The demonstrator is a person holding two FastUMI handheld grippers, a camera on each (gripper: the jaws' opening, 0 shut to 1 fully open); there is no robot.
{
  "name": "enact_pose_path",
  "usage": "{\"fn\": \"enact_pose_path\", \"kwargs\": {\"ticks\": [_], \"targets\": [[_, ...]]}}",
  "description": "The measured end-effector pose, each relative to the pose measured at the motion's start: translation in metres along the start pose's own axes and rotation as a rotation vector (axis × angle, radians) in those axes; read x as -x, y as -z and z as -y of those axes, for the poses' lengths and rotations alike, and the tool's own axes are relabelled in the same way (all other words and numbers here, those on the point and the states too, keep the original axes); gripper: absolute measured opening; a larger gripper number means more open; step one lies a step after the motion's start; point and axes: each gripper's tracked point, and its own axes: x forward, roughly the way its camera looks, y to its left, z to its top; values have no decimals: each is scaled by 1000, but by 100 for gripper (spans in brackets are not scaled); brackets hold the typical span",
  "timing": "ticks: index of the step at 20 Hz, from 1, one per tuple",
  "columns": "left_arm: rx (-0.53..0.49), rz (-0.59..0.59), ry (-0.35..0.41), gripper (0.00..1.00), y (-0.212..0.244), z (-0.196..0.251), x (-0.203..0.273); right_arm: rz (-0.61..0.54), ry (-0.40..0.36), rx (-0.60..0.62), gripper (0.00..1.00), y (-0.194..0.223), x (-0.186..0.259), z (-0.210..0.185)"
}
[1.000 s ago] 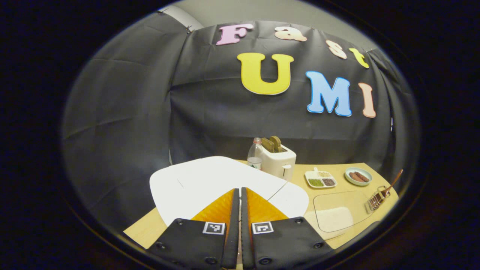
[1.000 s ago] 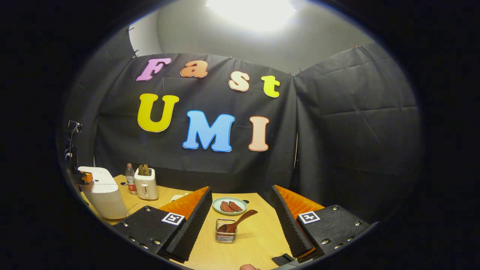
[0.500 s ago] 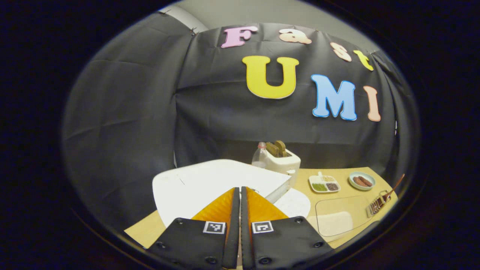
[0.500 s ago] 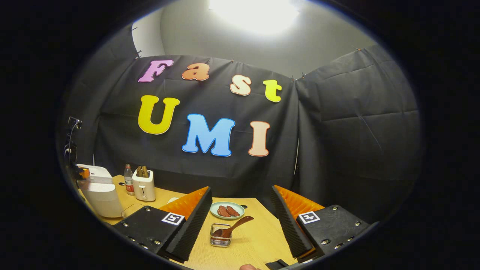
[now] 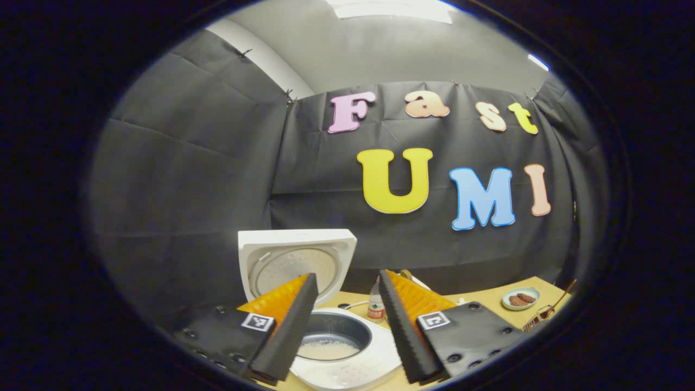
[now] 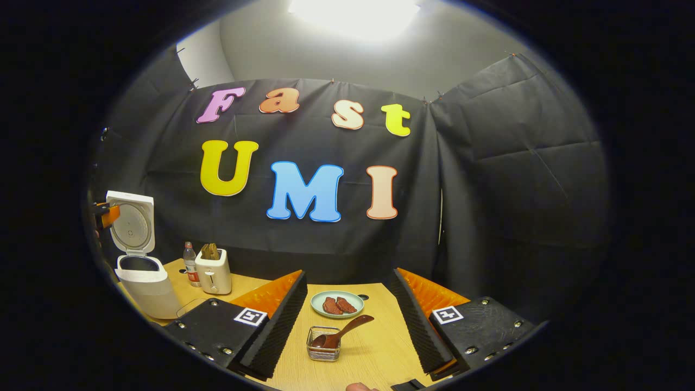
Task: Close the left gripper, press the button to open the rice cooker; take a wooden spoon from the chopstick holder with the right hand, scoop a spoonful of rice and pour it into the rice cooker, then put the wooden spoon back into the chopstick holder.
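The white rice cooker [image 5: 347, 369] stands with its lid [image 5: 296, 260] raised upright, and some rice lies in the bottom of its inner pot [image 5: 330, 342]. My left gripper [image 5: 347, 276] hovers open just above and in front of the pot, holding nothing. In the right gripper view the cooker [image 6: 145, 285] is at the far left. The wooden spoon [image 6: 347, 327] leans in the wire chopstick holder [image 6: 323, 344] on the table. My right gripper [image 6: 350, 274] stands open over the holder, apart from the spoon.
A toaster [image 6: 213, 271] and a bottle [image 6: 190, 263] stand by the back wall beside the cooker. A plate of brown food [image 6: 336, 303] sits just behind the holder. A clear container edge [image 6: 187, 305] shows near the cooker. The wooden table [image 6: 374, 347] ends close behind the plate.
The cooker's lid has sprung from shut to fully upright. My left gripper went from shut to open and lifted off the lid. The right gripper hardly moved.
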Motion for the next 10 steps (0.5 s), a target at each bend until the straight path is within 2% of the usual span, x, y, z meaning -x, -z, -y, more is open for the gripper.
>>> {"fn": "enact_pose_path", "kwargs": {"ticks": [1,5,6,10], "targets": [[0,14,8,93,-5,5,9,-7,-2,-7,95,2,-5,2],[-38,52,33,94,-24,28,41,-46,-22,-36,95,22,-30,8],[-39,58,41,94,-29,33,47,-60,-24,-41,93,29,-38,11],[-14,57,62,94,-42,51,69,-130,-21,-64,95,62,-65,21]]}}
